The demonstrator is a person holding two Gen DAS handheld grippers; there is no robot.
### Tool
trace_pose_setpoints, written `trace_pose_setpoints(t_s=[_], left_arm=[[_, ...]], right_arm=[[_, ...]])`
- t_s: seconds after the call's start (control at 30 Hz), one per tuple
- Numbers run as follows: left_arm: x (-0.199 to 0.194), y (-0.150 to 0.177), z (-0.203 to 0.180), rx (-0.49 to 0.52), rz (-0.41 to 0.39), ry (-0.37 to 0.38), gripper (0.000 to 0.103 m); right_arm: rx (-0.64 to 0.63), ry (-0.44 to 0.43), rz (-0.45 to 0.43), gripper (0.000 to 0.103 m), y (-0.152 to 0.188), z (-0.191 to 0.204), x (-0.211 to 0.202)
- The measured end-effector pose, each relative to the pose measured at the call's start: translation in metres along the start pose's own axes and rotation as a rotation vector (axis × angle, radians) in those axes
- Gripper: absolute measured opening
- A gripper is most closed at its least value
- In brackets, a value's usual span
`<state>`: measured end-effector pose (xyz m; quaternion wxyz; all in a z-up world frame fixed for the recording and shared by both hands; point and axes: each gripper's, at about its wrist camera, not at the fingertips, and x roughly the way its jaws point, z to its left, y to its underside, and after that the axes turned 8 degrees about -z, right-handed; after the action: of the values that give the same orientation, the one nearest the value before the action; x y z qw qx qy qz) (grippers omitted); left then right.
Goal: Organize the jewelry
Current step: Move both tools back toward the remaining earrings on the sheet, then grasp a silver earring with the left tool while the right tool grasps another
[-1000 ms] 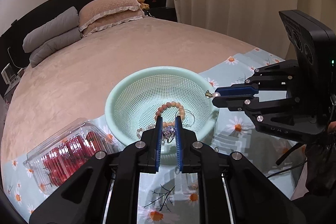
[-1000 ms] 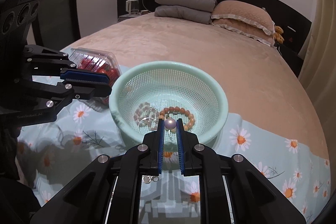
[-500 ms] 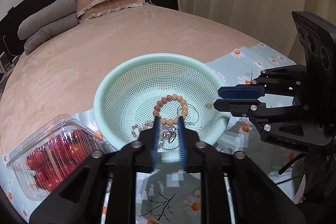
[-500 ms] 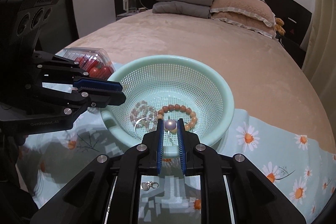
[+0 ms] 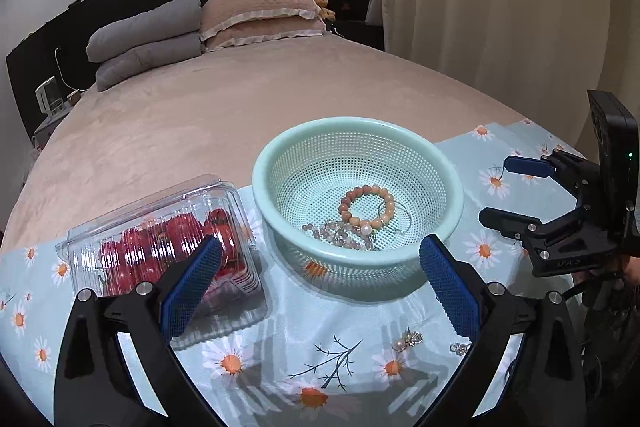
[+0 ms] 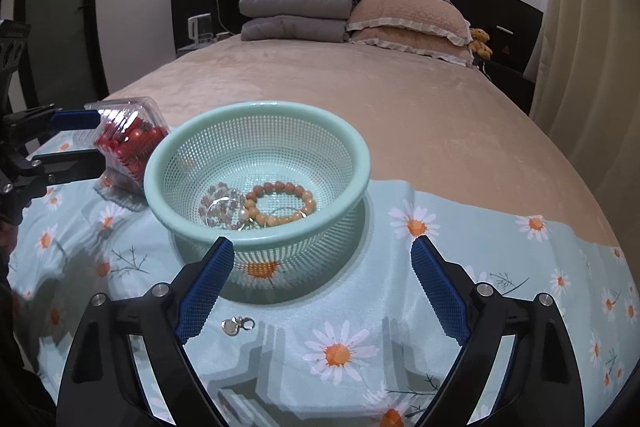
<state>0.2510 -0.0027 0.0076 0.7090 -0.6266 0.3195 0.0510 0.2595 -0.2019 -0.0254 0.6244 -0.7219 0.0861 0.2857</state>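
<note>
Daisy-print cloth [image 6: 500, 251] covers the bed's near end, carrying one mint colander [image 6: 256, 115] with two bead bracelets [image 6: 280, 203] and one pearl [image 5: 365, 229] inside. Left gripper [image 5: 320, 279] and right gripper [image 6: 322, 275] jaws are opening, empty.

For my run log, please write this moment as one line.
left gripper: opening, empty | right gripper: opening, empty | basket: bead bracelet, pearl | cloth: earrings
</note>
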Motion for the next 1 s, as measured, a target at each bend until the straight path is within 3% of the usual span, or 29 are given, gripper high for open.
trace_pose_setpoints(t_s=[0.37,0.77,0.87,0.93,1.0], left_arm=[[0.011,0.035,-0.008,0.040,0.100,0.033,0.097],[0.010,0.071,-0.055,0.168,0.134,0.296,0.097],[0.012,0.079,-0.068,0.200,0.139,0.359,0.097],[0.013,0.082,-0.075,0.229,0.140,0.381,0.087],[0.016,0.086,-0.084,0.254,0.160,0.407,0.078]], right_arm=[[-0.032,-0.037,0.067,0.086,0.019,0.012,0.009],[-0.090,-0.118,0.142,0.086,0.049,0.023,0.024],[-0.094,-0.149,0.157,0.082,0.054,0.023,0.029],[-0.096,-0.159,0.174,0.069,0.056,0.023,0.033],[-0.100,-0.172,0.186,0.062,0.057,0.023,0.037]])
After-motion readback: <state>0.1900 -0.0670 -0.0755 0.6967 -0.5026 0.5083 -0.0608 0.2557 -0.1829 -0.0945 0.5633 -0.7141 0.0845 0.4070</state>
